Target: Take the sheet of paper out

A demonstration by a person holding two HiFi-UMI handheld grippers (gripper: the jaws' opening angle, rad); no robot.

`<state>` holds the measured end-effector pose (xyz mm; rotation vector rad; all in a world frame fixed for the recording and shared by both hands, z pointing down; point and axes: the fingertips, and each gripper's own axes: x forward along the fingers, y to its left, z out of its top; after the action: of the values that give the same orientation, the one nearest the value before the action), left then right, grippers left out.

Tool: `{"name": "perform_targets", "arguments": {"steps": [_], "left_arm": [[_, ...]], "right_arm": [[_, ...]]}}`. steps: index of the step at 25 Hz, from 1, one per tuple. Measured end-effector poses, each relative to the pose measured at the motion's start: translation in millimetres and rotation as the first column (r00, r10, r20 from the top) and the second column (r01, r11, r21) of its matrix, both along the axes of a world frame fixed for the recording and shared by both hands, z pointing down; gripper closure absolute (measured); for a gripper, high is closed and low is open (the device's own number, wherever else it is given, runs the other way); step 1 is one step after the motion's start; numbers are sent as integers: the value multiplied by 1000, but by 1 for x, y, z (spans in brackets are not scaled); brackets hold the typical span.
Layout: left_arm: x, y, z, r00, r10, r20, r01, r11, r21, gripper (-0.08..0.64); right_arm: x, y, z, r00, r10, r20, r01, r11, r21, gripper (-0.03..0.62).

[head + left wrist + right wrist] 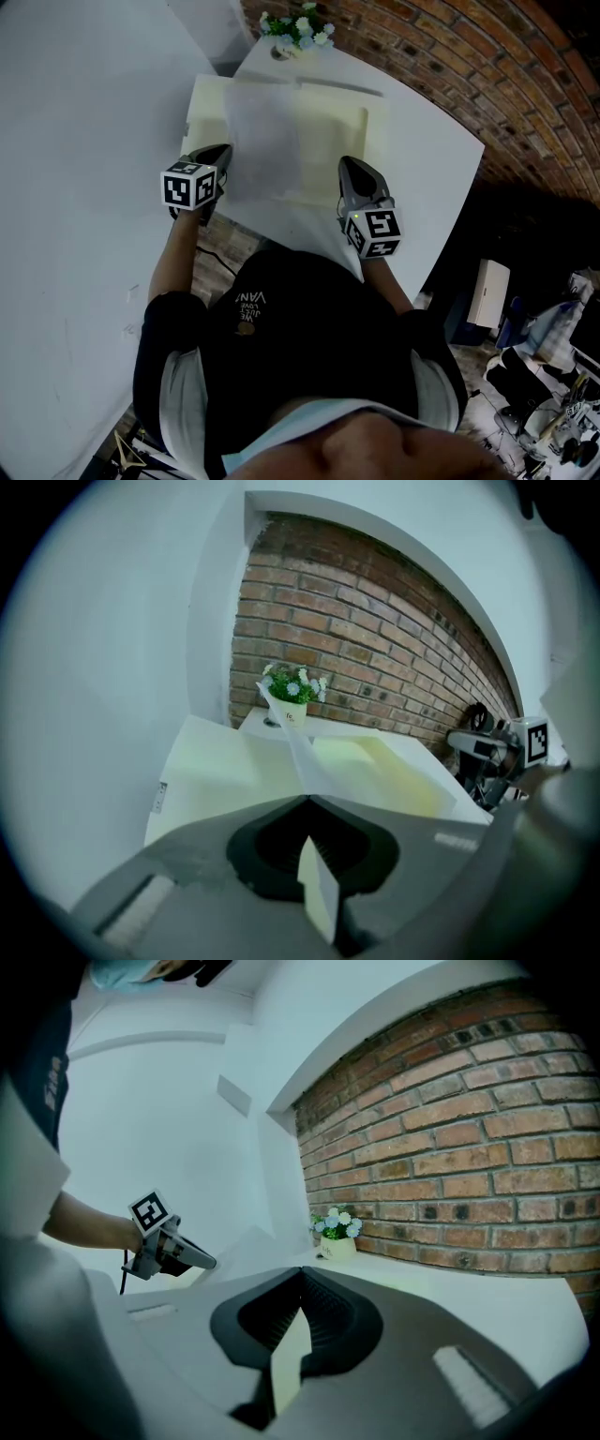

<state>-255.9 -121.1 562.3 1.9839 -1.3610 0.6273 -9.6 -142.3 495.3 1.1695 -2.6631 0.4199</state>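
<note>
A thin white sheet of paper (pixel 262 141) stands lifted above a cream, folder-like case (pixel 361 117) that lies open on the white table (pixel 427 159). My left gripper (pixel 225 155) is shut on the sheet's near left edge. In the left gripper view the sheet (pixel 292 747) runs edge-on from the closed jaw tips (pixel 306 799) up towards the far end. My right gripper (pixel 345 164) is shut, with its tips at the case's near right edge. The right gripper view (pixel 300 1269) does not show whether anything is pinched there.
A small pot of flowers (pixel 298 33) stands at the table's far end by the brick wall (pixel 441 47). A white wall (pixel 84 141) runs along the left. The table's right edge (pixel 459 202) drops to a dark floor with clutter (pixel 553 375).
</note>
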Motion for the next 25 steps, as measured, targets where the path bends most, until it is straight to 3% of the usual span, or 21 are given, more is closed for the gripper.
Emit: {"name": "perform_targets", "arguments": {"steps": [4,11,17,25], "left_arm": [[7,-2,-18,996,60,68,-64,996,59,558],[19,-7,-57,990,104,98,-120,977,177,558],[36,-9,-85,972,172,162,-209,946,249,558],[58,-10,-121,960,222,171,-269,902,337,558]], "right_arm": [[-2,0,1,1000,-11,2,11,1000,-1,592],[-6,0,2,1000,-30,-1,30,1000,3,592],[-9,-4,0,999,-40,-5,40,999,17,592],[-6,-14,-6,999,-51,0,51,998,37,592]]}}
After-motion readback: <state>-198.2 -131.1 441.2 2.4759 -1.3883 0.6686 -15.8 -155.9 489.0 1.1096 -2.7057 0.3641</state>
